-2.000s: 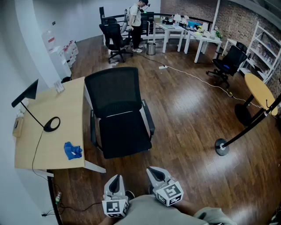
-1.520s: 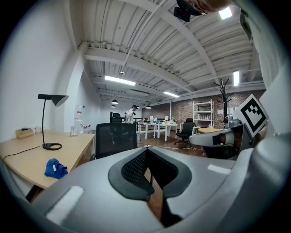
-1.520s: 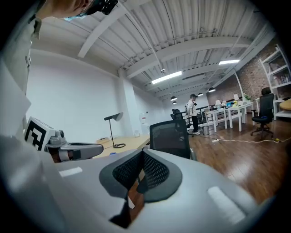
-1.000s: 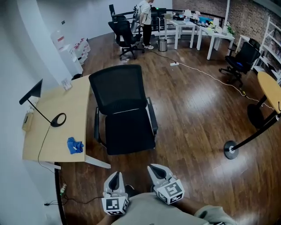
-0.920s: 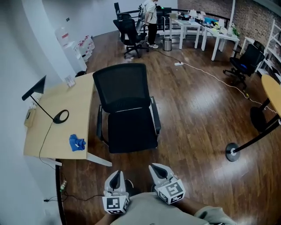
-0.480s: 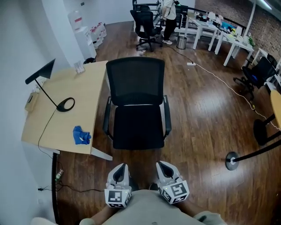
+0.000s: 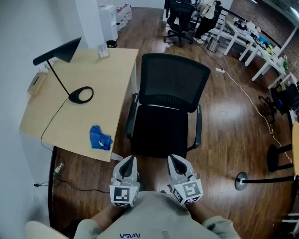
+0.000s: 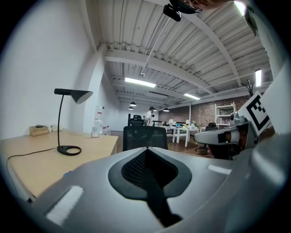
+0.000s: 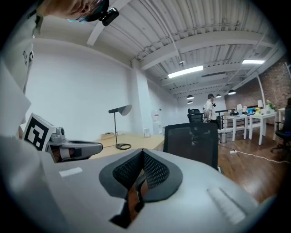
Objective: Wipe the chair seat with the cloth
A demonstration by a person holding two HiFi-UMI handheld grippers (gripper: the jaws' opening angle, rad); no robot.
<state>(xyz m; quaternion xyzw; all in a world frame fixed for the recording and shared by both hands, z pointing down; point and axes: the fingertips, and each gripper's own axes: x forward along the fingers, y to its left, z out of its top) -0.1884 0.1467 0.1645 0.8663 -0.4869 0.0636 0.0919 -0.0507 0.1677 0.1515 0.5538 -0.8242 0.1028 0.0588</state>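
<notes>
A black office chair stands beside a wooden desk (image 7: pixel 56 112), its seat (image 7: pixel 159 133) facing me and its mesh backrest (image 7: pixel 174 81) beyond. The blue cloth (image 7: pixel 99 138) lies crumpled near the desk's front right corner, left of the seat. My left gripper (image 7: pixel 128 162) and right gripper (image 7: pixel 174 159) are held side by side just short of the seat's front edge, both shut with nothing in them. The left gripper view looks over its closed jaws (image 8: pixel 146 150) at the chair back (image 8: pixel 145 137). The right gripper view shows its closed jaws (image 9: pixel 143 153) and the chair (image 9: pixel 191 136) ahead.
A black desk lamp (image 7: pixel 70 70) stands on the desk with its cord trailing off the front. A stanchion base (image 7: pixel 240 181) sits on the wood floor to the right. Far behind are another chair (image 7: pixel 180 14), white tables (image 7: pixel 252 39) and a person (image 7: pixel 205 11).
I have come closer to the chair; it and the desk now fill the middle of the head view, and both grippers sit right at the seat's front edge. Both stay shut.
</notes>
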